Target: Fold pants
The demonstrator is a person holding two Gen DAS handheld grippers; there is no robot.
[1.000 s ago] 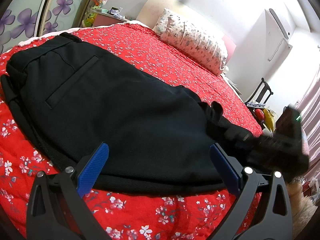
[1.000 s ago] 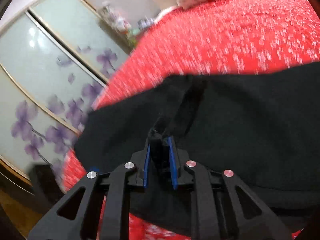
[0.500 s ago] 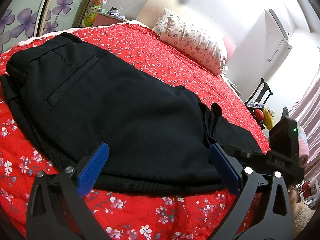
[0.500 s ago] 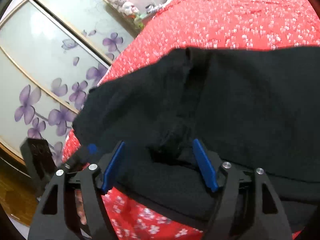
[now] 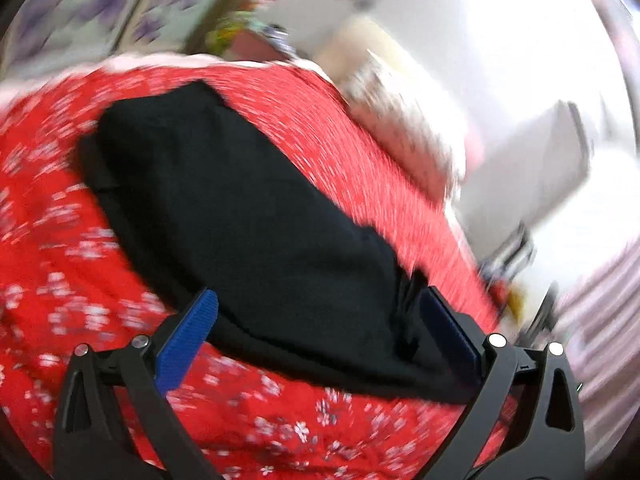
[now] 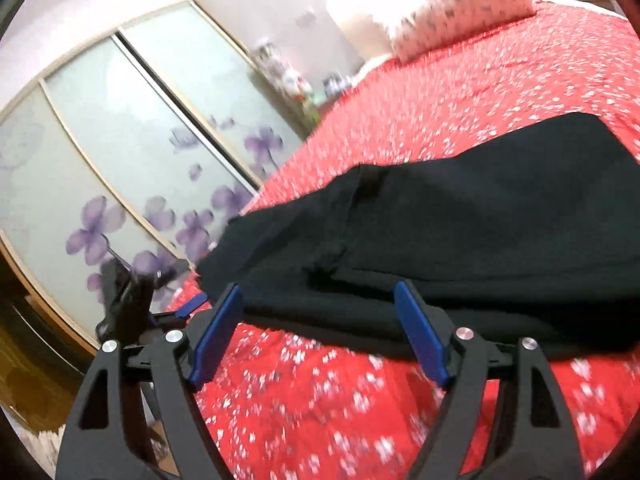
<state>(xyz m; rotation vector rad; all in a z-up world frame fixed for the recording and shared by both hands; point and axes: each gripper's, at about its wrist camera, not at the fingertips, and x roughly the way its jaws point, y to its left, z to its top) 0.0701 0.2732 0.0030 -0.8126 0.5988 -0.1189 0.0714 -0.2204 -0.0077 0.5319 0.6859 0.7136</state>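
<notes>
The black pants (image 5: 248,216) lie folded in a flat stack on the red flowered bedspread (image 5: 60,248). They also show in the right wrist view (image 6: 460,232). My left gripper (image 5: 320,312) is open and empty, its blue pads just above the near edge of the pants. My right gripper (image 6: 320,304) is open and empty, held a little back from the near edge of the stack. The left gripper's body shows at the left of the right wrist view (image 6: 132,300). The left wrist view is blurred.
Pillows (image 6: 448,12) lie at the head of the bed. Sliding wardrobe doors with purple flowers (image 6: 120,184) stand beside the bed. A white cabinet (image 5: 560,160) and a chair stand off the far side. The bedspread (image 6: 360,400) stretches in front of the pants.
My right gripper opened, let go of the pants and drew back from the stack. My left gripper, open throughout, pulled back and is moving fast, blurring its view.
</notes>
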